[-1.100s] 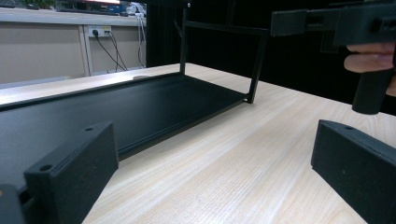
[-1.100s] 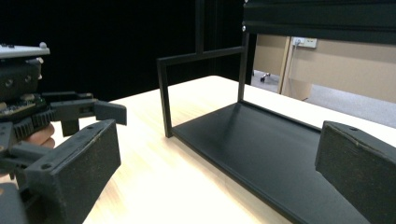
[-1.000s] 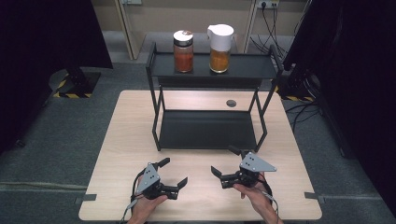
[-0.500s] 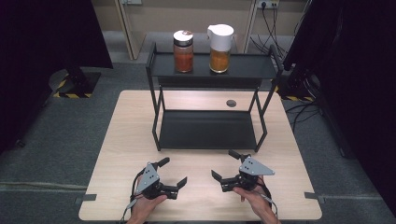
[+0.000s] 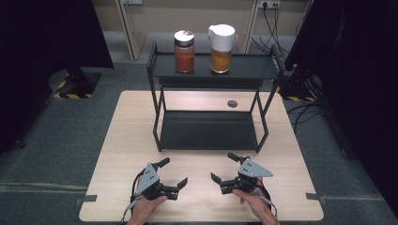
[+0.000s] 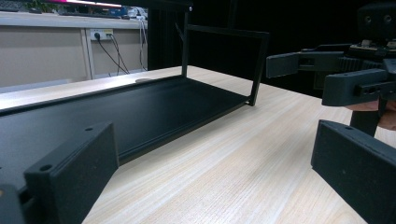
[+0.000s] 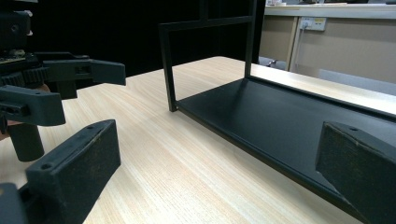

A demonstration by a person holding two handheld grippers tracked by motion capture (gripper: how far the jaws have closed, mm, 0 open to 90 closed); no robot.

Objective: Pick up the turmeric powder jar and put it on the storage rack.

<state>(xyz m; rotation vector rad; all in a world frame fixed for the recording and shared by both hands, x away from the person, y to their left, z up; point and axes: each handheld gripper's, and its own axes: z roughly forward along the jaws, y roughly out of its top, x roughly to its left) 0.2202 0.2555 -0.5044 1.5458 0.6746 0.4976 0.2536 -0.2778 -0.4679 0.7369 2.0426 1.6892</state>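
High view: my left gripper (image 5: 174, 172) and right gripper (image 5: 224, 167) low centre, jaws spread, empty | jars: red-filled jar (image 5: 184, 51), white-lidded jar (image 5: 221, 48) top centre on rack (image 5: 157, 61) | likely glass, heavy, slick; I'd grip mid-body.

My two black jaws stand wide apart above the pale wooden table (image 7: 196, 172), facing the black metal two-tier rack (image 7: 280, 116) and my other gripper (image 7: 79, 88).

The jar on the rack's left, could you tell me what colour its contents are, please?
Reddish-orange, under a silvery lid; the jar shows best in the high view.
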